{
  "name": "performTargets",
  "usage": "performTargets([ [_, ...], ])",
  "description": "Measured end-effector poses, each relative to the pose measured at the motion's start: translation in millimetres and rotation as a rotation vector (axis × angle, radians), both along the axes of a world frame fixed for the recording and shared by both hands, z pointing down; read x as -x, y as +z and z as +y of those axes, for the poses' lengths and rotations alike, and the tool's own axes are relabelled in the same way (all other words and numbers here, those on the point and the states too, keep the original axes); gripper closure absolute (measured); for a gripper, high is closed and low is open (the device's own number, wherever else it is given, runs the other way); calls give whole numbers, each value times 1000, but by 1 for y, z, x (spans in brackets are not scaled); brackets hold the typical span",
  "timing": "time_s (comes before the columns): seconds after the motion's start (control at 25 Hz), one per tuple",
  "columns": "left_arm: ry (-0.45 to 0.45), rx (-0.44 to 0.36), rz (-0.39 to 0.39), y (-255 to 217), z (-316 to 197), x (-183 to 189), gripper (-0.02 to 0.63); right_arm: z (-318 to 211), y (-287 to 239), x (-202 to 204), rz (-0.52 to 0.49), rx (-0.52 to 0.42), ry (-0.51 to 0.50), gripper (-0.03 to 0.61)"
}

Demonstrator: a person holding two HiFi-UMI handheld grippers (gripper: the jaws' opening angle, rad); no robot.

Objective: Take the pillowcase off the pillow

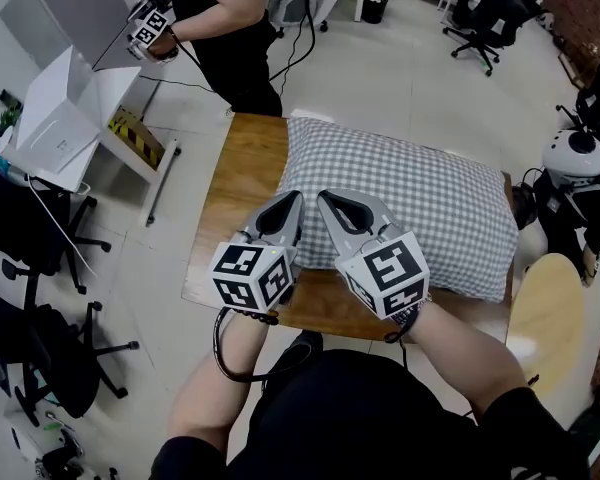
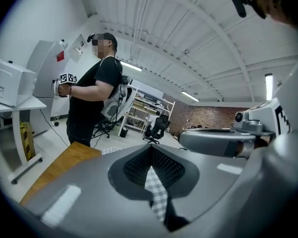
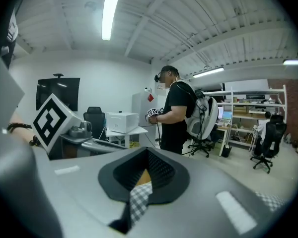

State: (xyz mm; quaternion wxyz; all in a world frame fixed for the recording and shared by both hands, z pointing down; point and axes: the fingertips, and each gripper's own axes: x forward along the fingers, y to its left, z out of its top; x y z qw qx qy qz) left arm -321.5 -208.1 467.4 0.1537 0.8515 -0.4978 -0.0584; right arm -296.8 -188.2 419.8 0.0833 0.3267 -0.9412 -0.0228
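Pillowcase (image 1: 420, 203) – grey-and-white check – covers the whole pillow, which lies flat on the wooden bench (image 1: 242, 193). From the head view I read the pillow's long axis running left to right across the picture, dipping slightly toward the right. I can't make out which end carries the opening.

On the far side and the right side the pillow reaches the bench's edges or close to them. Bare wood shows as a broad strip along the left and a narrower one along the near edge, next to me. That left strip is the free surface I have.

Around the bench the floor is open at the far side and far right. A person (image 1: 225, 28) stands just beyond the far-left corner, beside a white table (image 1: 65, 118). Office chairs (image 1: 40, 258) crowd the left, and a round wooden top (image 1: 545, 313) sits near the right end.

Both tools hang side by side over the pillow's near-left part. The left gripper (image 1: 298, 198) (image 2: 150, 148) has its jaws closed together; so does the right gripper (image 1: 323, 196) (image 3: 148, 150). Check cloth shows in the slot behind each pair of tips – whether any of it is pinched I cannot tell.
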Motion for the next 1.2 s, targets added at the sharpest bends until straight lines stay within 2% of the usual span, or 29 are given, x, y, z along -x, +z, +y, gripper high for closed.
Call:
performTargets([
  [0.36,-24,125,99,44,-74,70,609,-68,23,46,38,62,28,577],
  [0.6,-24,203,131,68,-121,97,581,-113,33,70,72,104,36,577],
  [0.88,-4,306,160,113,-160,111,498,-153,55,88,86,154,41,577],
  [1.2,13,461,271,162,-196,121,401,-194,63,102,100,181,49,577],
])
